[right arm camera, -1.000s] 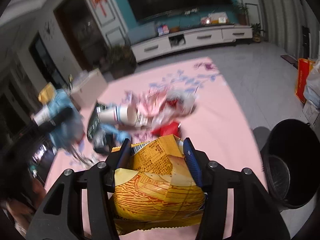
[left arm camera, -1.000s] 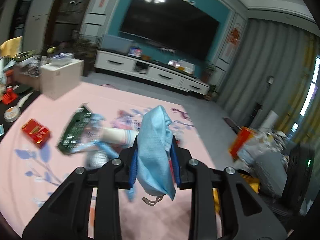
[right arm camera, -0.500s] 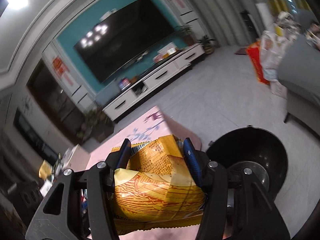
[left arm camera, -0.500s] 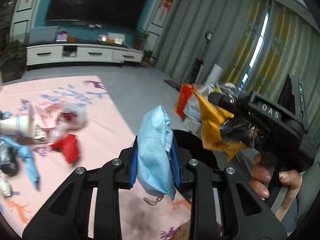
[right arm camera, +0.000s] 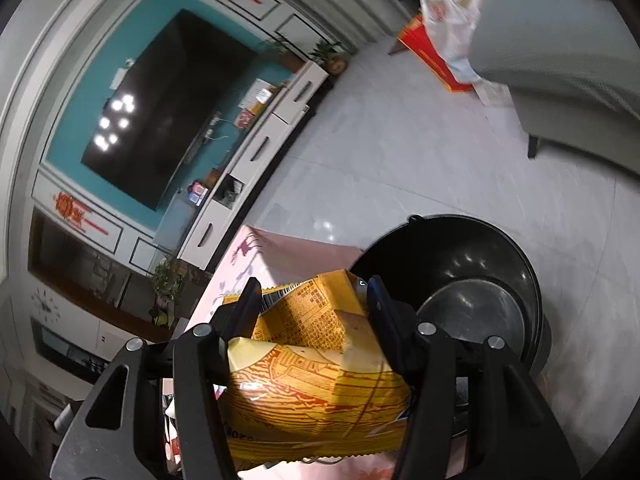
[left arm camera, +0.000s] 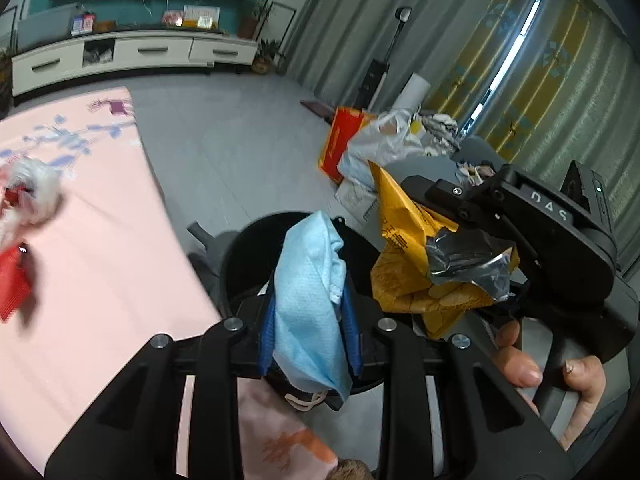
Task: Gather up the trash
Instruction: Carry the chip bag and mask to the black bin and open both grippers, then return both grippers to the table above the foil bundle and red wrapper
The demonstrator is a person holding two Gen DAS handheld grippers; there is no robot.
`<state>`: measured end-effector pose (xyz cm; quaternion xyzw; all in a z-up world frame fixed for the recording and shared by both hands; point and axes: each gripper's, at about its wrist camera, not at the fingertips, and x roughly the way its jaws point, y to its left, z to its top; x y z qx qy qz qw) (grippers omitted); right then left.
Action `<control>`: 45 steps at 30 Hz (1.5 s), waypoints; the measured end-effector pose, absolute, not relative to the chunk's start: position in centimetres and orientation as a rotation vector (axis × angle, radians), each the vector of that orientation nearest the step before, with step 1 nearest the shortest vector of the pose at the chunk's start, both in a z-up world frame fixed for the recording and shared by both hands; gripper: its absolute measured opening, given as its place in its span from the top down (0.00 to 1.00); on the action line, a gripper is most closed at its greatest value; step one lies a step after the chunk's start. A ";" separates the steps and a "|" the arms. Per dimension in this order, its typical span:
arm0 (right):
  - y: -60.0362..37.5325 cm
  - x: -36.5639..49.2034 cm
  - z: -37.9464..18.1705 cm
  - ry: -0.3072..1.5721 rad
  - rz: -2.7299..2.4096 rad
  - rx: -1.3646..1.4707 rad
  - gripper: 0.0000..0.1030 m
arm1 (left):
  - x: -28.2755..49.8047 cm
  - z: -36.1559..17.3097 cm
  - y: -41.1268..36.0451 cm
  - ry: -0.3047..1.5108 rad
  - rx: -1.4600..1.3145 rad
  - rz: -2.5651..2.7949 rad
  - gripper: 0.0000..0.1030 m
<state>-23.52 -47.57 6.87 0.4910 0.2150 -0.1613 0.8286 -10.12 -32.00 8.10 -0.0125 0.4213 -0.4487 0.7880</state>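
My left gripper (left arm camera: 310, 300) is shut on a crumpled light-blue face mask (left arm camera: 310, 292), which hangs above the black trash bin (left arm camera: 248, 256) by the pink mat's edge. In the same view the right gripper (left arm camera: 436, 236), held by a hand (left arm camera: 520, 364), carries a yellow snack bag (left arm camera: 408, 280) just right of the mask, over the bin. In the right wrist view my right gripper (right arm camera: 312, 296) is shut on that yellow snack bag (right arm camera: 316, 364), and the black trash bin (right arm camera: 480, 264) lies open right behind it.
The pink mat (left arm camera: 100, 264) holds a white wad (left arm camera: 36, 188) and a red wrapper (left arm camera: 12, 284) at far left. Bags and a red box (left arm camera: 344, 144) are piled beyond the bin beside a grey sofa (right arm camera: 560, 40). A white TV cabinet (left arm camera: 132, 54) lines the far wall.
Both grippers have swung right, away from the littered mat, and now hover at the black bin. The right gripper has rolled, tilting its view. Mask and snack bag stay gripped.
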 end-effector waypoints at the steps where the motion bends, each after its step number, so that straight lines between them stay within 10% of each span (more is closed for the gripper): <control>1: -47.8 -23.4 6.5 0.467 -0.343 1.054 0.47 | -10.1 7.8 -32.4 0.920 -0.020 -0.967 0.73; 6: -48.7 -23.9 5.4 0.479 -0.362 1.096 0.44 | -10.1 6.2 -34.6 0.973 -0.007 -0.993 0.72; 16: -49.4 -23.9 5.3 0.509 -0.449 1.074 0.19 | -10.0 6.2 -34.7 0.994 0.048 -0.936 0.21; 24: -48.0 -23.0 6.9 0.509 -0.446 0.980 0.10 | -10.2 8.6 -31.8 0.921 0.052 -0.871 0.03; 45: -35.6 -14.8 10.2 0.526 -0.210 0.537 0.03 | -4.1 9.8 -6.9 0.679 -0.231 -0.226 0.03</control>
